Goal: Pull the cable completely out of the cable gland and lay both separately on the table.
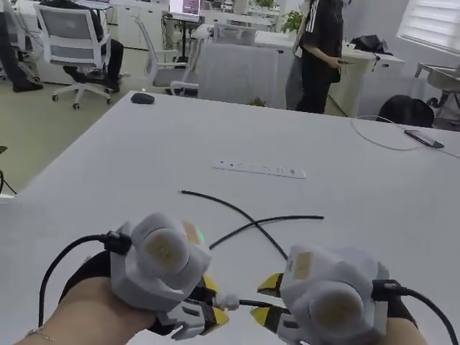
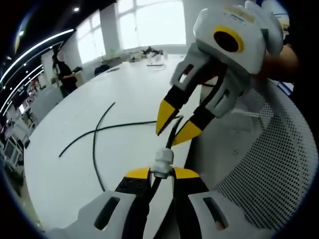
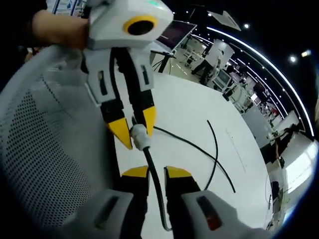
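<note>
Cable gland (image 2: 162, 160): the white body is pinched between the yellow tips of the left gripper (image 2: 161, 174) and held above the near edge of the table (image 1: 345, 187). The black cable (image 3: 151, 162) leaves the gland and runs between the jaws of the right gripper (image 3: 157, 173), which faces the left one with the tips close together. We read the right jaws as spread, since a gap shows on each side of the cable and nothing grips it.

We identify the following risks:

- **Slip on the jacket.** The cable is thin and smooth. If the right jaws close on it lightly or off-centre, we expect them to slide along it rather than draw it out.
- **Gland rotation or ejection.** The left tips hold a small rounded part. A pull that is off the gland's axis can twist it out of the grip.
- **Drop off the edge.** Both grippers work at the table's border, beside a white perforated surface (image 2: 279, 164). A released gland can fall there instead of onto the table.
- **Snagging.** Two black lengths (image 1: 248, 219) cross on the table beyond the grippers. We cannot tell whether they belong to this cable. If they do, a long pull drags them along.
</note>
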